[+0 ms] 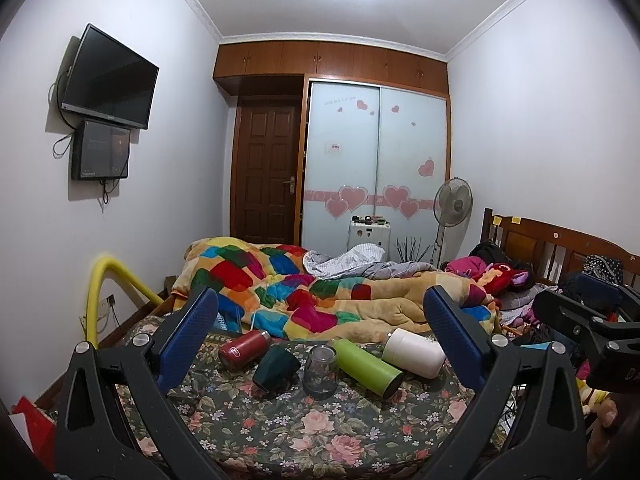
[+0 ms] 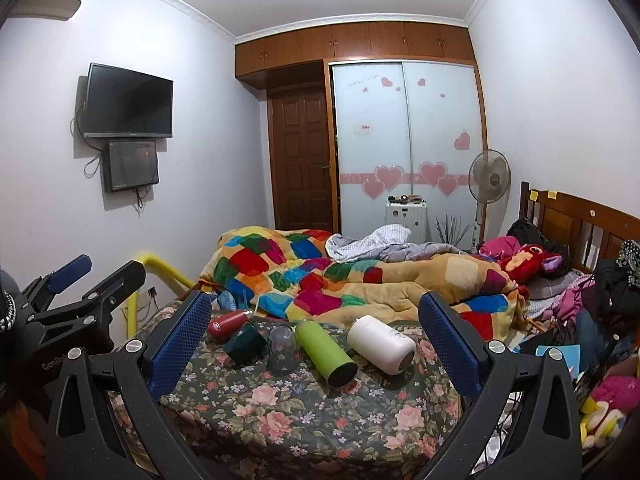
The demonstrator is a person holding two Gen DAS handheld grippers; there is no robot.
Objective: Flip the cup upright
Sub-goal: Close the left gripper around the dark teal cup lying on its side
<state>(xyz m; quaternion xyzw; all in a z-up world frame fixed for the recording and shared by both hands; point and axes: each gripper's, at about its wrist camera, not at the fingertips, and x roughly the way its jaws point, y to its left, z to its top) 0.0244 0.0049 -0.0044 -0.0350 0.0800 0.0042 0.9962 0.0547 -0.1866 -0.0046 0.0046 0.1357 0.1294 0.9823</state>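
Observation:
Several cups lie on the floral bed cover: a red flask, a dark green cup, a green tumbler and a white tumbler, all on their sides. A clear glass stands mouth down between them. In the right wrist view they show as red flask, dark green cup, glass, green tumbler, white tumbler. My left gripper is open, held back above the cups. My right gripper is open, likewise back and empty.
A bunched patchwork quilt lies right behind the cups. Clothes and toys pile at the right by the wooden headboard. A yellow rail stands at the bed's left. The right gripper shows at the left wrist view's right edge.

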